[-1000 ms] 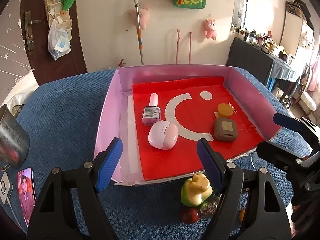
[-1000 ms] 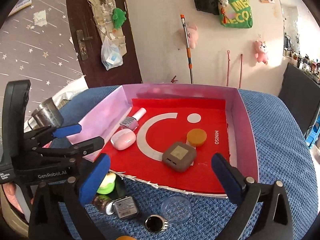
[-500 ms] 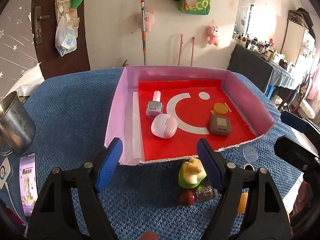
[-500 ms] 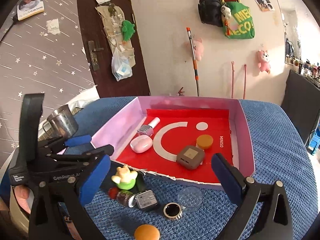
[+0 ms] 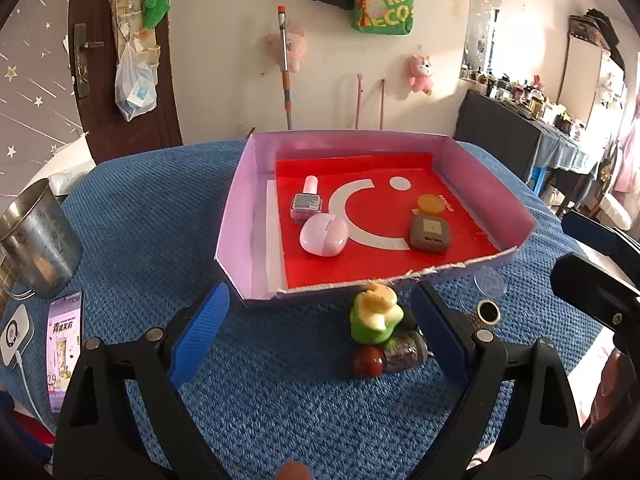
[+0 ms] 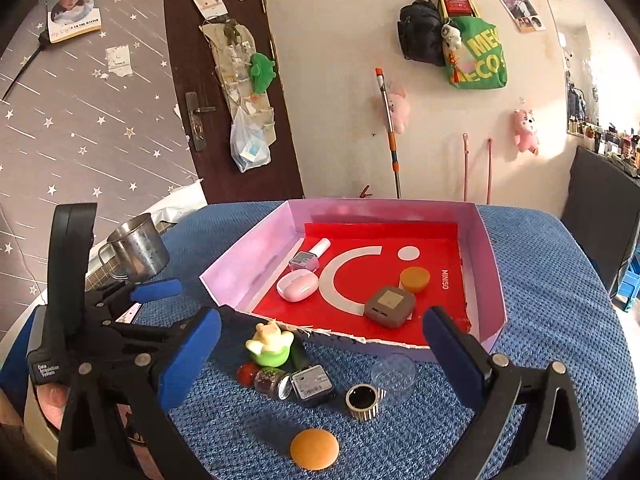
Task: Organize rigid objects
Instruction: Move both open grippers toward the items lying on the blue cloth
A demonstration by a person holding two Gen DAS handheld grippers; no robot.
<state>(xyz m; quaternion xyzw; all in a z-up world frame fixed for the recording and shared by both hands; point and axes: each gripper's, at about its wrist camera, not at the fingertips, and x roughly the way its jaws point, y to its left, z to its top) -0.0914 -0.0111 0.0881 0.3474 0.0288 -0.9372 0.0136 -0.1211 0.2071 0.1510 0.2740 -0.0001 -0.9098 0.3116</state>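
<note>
both grippers have drawn back from pink box (image 5: pixel 240 208) | left gripper (image 5: pixel 320 336), right gripper (image 6: pixel 320 356) fingers apart, empty | green toy (image 6: pixel 270 346), ring (image 6: pixel 362 400), orange disc (image 6: pixel 314 449) on blue cloth (image 5: pixel 152 216) before box

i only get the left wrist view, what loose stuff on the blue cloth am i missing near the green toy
Observer: a flat round orange disc lies on the blue knitted cloth, nearest the camera, outside the pink cardboard tray.
Operator: anything beside the red-capped glitter bottle
Observer: yes, a dark square jar with a printed label lies right against it.
Operator: right tongs holding anything
Observer: no, the right tongs are open and empty, above those items.
</note>
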